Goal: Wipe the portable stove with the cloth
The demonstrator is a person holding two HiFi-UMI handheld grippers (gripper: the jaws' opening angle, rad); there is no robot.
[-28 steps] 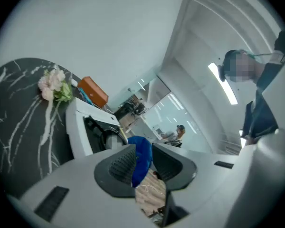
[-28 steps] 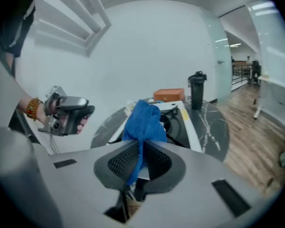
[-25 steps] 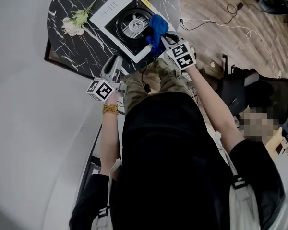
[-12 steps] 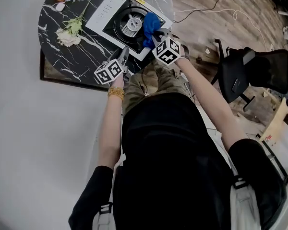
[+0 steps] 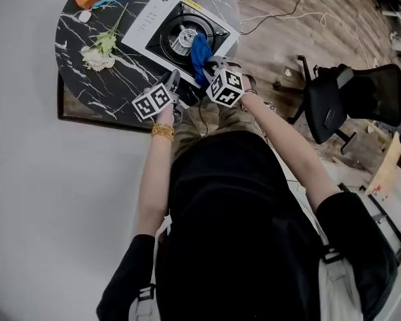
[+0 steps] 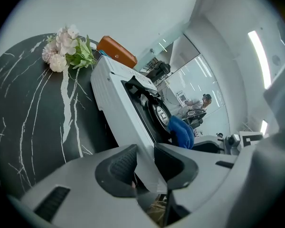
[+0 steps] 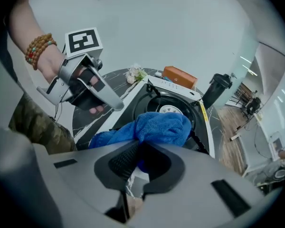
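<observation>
**Fingers (image 7: 122,164) shut on the cloth, stove top lying beyond and to the left**

My right gripper (image 7: 141,164) has its fingers closed tight on the blue cloth (image 7: 157,126). They pinch one fold while the rest bunches out ahead of the tips. In the head view the cloth (image 5: 199,51) rests on the near side of the portable stove (image 5: 167,2), touching the edge of the round burner (image 5: 181,37). So the wiping hand is at the work.

The stroke turns on how the stove lies. Its long axis runs from the white control panel (image 5: 147,22) at the left across to the right end, slanted to my body. Almost all of the top lies beyond and left of the cloth. I judge the sweep should go away from me and leftward along that axis, working round the burner's raised grate.

My left gripper (image 6: 145,164) is the one nearer the stove's near edge. Its fingers have just been closing. The stove's white rim stands between them with both pads against it, by the look of it a steadying hold on the stove where it sits on the dark marbled tabletop (image 6: 23,113). The two grippers are near each other, so a leftward wipe runs toward the left one. That is where I'd watch for a bump.
</observation>
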